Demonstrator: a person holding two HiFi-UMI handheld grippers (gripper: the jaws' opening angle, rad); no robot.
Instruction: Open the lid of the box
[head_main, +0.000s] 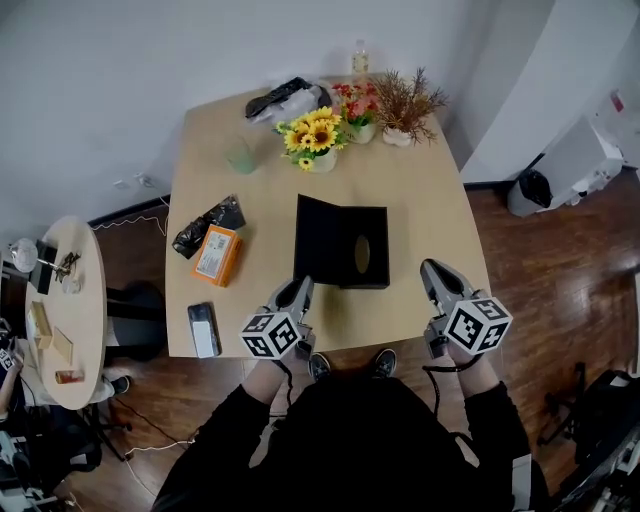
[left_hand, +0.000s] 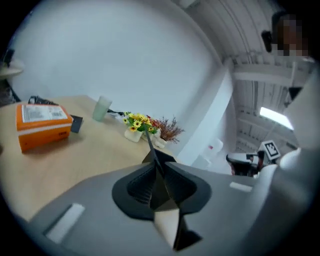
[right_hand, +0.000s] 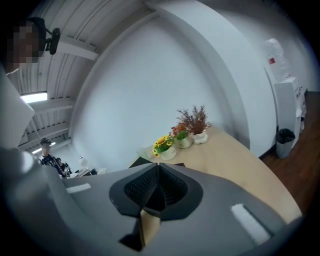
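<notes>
A black box (head_main: 362, 252) stands in the middle of the tan table (head_main: 430, 200), with an oval hole in its top. Its lid (head_main: 314, 238) is swung up and stands along the box's left side. In the left gripper view the lid (left_hand: 147, 140) shows as a thin black edge straight ahead. My left gripper (head_main: 303, 284) (left_hand: 154, 156) sits at the lid's near corner with its jaws together; whether it touches the lid I cannot tell. My right gripper (head_main: 428, 266) (right_hand: 157, 165) hovers to the right of the box, apart from it, jaws together and holding nothing.
An orange carton (head_main: 218, 254), a black bag (head_main: 207, 226) and a small dark-and-white device (head_main: 204, 329) lie left of the box. Sunflowers (head_main: 313, 135), red flowers (head_main: 357, 108), a dried plant (head_main: 405, 105) and a green cup (head_main: 241, 155) stand at the back. A round side table (head_main: 85, 330) is at the left.
</notes>
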